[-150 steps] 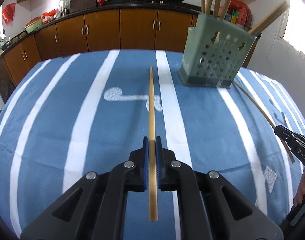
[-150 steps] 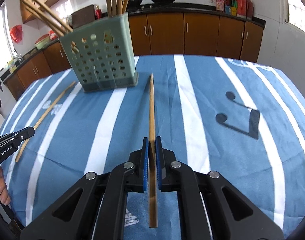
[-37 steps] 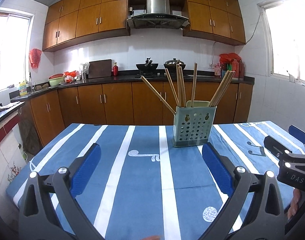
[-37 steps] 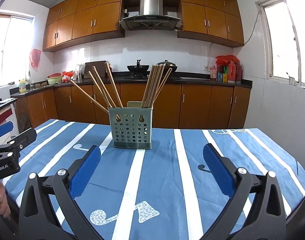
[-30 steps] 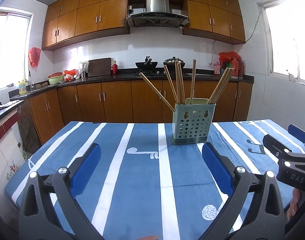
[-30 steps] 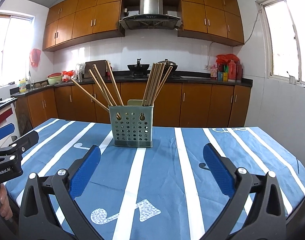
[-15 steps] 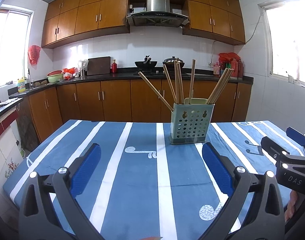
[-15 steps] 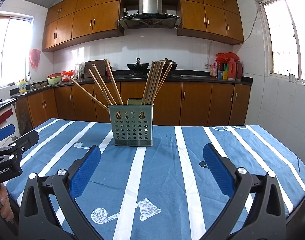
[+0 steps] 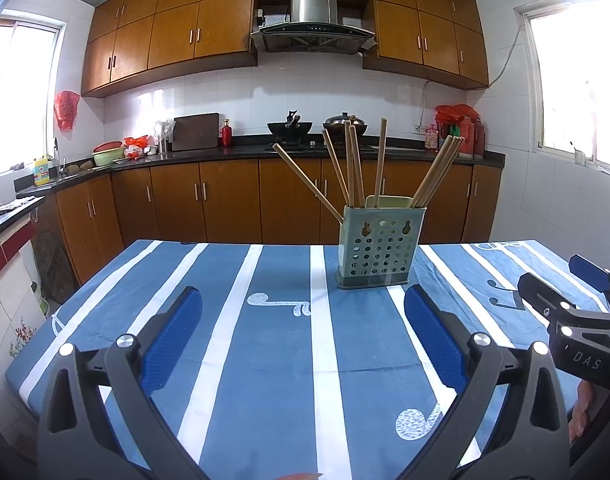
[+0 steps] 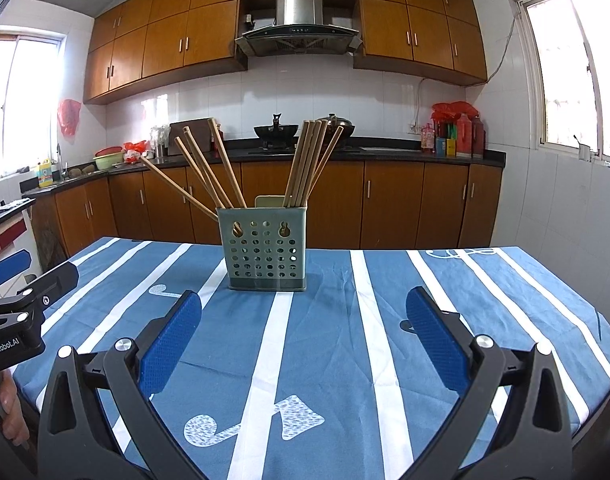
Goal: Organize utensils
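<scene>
Nearest to you, your left claw [image 9: 303, 328] is spread wide and carries nothing, its blue pads [image 9: 173, 336] far apart over the striped cloth. Your right claw [image 10: 303, 328] is the same: spread, nothing between its pads, held level and back from the work. Each claw shows at the edge of the other's view, so you have them side by side at the near edge of the table [image 10: 485, 300].

Past them the blue cloth shows no loose chopstick in either view, so the sorting looks finished or close to it.

Further out, mid-table, stands the green holder [image 10: 265, 248], upright on its base. The chopsticks [image 10: 309, 160] stand in it, leaning outward in two bunches, one fanned left and one gathered right, likely because the holder is split into compartments. Behind it are the kitchen cabinets [image 10: 389, 204] and the stove.
</scene>
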Available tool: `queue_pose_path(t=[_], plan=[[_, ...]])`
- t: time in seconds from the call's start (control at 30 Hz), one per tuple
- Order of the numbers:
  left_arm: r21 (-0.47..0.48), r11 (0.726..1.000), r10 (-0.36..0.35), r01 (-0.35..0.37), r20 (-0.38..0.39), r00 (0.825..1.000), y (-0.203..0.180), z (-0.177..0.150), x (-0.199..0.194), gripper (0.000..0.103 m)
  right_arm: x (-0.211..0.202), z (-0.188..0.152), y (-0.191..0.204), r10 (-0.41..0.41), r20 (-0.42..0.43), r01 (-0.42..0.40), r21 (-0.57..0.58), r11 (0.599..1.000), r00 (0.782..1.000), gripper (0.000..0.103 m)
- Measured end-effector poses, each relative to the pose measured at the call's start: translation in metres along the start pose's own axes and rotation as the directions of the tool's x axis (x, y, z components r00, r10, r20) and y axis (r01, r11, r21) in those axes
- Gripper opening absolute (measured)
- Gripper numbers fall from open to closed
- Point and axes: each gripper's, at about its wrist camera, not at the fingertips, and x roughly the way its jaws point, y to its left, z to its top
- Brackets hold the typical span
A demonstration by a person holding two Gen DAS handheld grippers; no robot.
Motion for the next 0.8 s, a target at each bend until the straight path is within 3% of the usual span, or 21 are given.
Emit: queue_pose_path(t=[0.8], plan=[[0.000, 1.000, -0.001, 0.001, -0.003, 1.000, -0.0011, -0.0004, -0.0001, 0.099, -0.0007, -0.0020, 0.0016, 0.000, -0.005, 0.000, 0.004, 1.000, 1.000, 0.101]])
